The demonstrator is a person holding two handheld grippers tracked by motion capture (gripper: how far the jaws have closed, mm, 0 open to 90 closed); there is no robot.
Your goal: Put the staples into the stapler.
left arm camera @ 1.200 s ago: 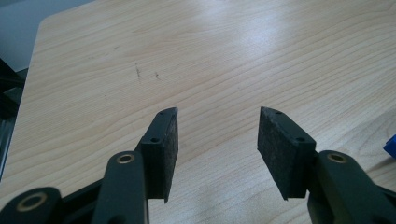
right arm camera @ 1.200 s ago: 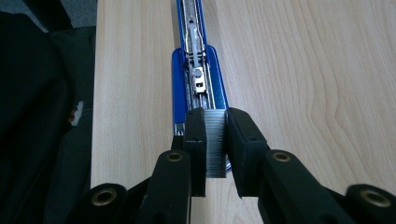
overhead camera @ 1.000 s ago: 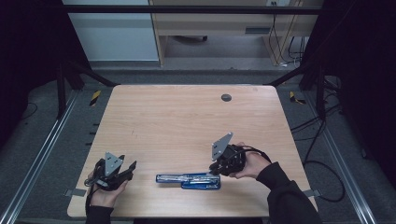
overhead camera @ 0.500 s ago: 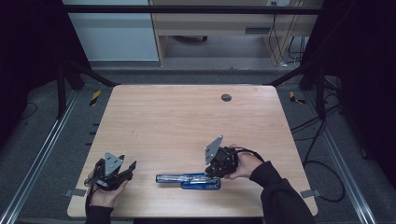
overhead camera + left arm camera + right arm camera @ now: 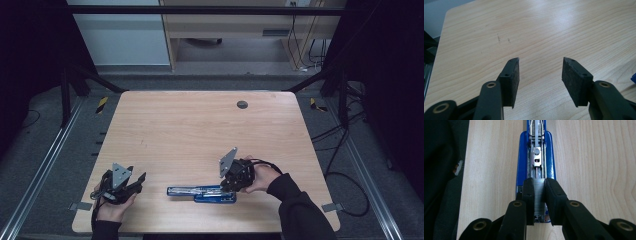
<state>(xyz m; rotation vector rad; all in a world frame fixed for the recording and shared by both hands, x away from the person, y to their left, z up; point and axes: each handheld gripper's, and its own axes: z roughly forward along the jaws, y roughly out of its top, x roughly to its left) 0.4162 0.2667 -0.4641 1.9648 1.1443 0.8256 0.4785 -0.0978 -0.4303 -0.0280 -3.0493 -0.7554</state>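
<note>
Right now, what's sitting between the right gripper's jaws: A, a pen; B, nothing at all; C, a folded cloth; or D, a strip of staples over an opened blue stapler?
D: in the right gripper view the right gripper has its pads closed on a silvery strip of staples, held over the open blue stapler on the table.

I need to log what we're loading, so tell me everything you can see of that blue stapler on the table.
The blue stapler lies opened out flat near the table's front edge, lengthwise along it. Its body looks like blue plastic or painted metal, with a shiny metal channel, spring and pusher exposed. The right claw is shut on a silvery strip of staples, held right over the channel's near end. Whether the strip touches the channel is unclear.
</note>
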